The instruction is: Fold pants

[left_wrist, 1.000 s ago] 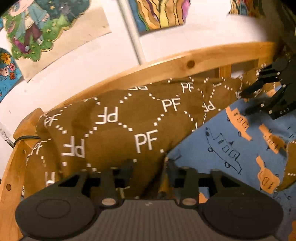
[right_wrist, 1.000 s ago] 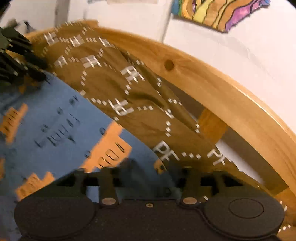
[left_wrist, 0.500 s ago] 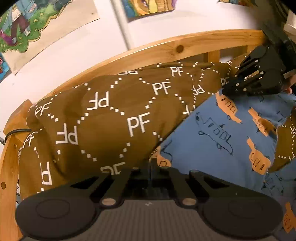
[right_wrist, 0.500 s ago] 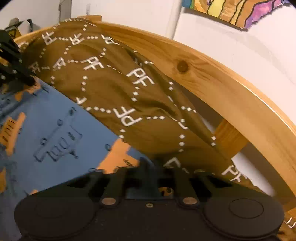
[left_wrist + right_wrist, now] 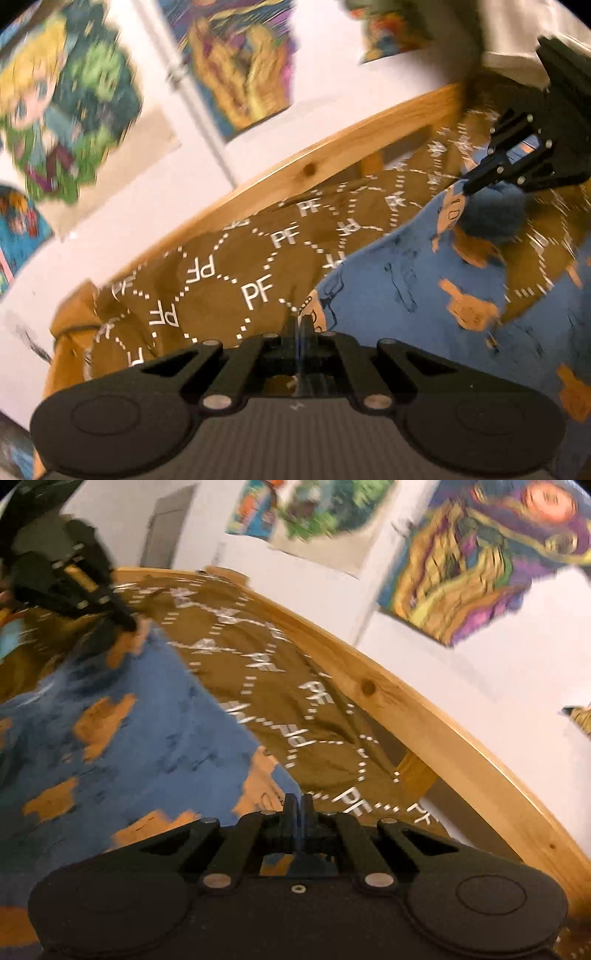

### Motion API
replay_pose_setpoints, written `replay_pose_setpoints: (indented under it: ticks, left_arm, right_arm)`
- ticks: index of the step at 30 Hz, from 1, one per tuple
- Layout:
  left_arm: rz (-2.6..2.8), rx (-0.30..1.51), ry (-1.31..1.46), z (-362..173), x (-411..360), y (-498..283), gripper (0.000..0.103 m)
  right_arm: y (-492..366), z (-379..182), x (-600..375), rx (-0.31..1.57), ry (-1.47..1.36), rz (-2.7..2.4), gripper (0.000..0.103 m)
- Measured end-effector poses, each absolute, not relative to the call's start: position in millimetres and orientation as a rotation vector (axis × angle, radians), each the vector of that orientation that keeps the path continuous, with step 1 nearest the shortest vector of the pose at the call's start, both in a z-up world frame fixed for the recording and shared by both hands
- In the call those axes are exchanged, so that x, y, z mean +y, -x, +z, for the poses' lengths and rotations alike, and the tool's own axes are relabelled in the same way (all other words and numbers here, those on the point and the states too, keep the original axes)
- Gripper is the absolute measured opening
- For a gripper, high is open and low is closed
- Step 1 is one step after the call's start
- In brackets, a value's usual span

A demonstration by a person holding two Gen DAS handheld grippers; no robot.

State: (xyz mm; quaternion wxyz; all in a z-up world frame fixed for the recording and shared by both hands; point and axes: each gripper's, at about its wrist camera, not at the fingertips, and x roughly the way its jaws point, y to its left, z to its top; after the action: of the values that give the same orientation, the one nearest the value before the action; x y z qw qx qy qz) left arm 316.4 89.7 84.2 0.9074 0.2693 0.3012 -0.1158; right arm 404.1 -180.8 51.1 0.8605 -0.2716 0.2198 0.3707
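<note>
Pants (image 5: 399, 291), blue with orange vehicles: we see them on a brown "PF" bedspread (image 5: 229, 280) by a wooden rail (image 5: 332, 162) and postered wall (image 5: 155, 206), long axis seven-to-two o'clock. Left gripper (image 5: 300, 325) and right gripper (image 5: 297, 803) each pinch an edge.

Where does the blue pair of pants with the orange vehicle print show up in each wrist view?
Left wrist: blue pants fill the right half, lower centre to upper right.
Right wrist: blue pants fill the left half.
Shared landmark: the curved wooden rail behind the brown PF cover.
</note>
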Motion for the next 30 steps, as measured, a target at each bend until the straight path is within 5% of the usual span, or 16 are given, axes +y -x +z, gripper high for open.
replay_pose_setpoints:
  ticks: [14, 30]
  left_arm:
    - [-0.36, 0.622, -0.783, 36.4, 46.1, -187.7, 0.0]
    - [-0.417, 0.72, -0.898, -44.2, 27.6, -122.8, 0.0]
  right_arm:
    - [-234.4, 28.5, -211.4, 0.482, 0.705, 0.913, 0.0]
    - [-171.7, -18.3, -204.8, 0.606, 0.782, 0.934, 0.003]
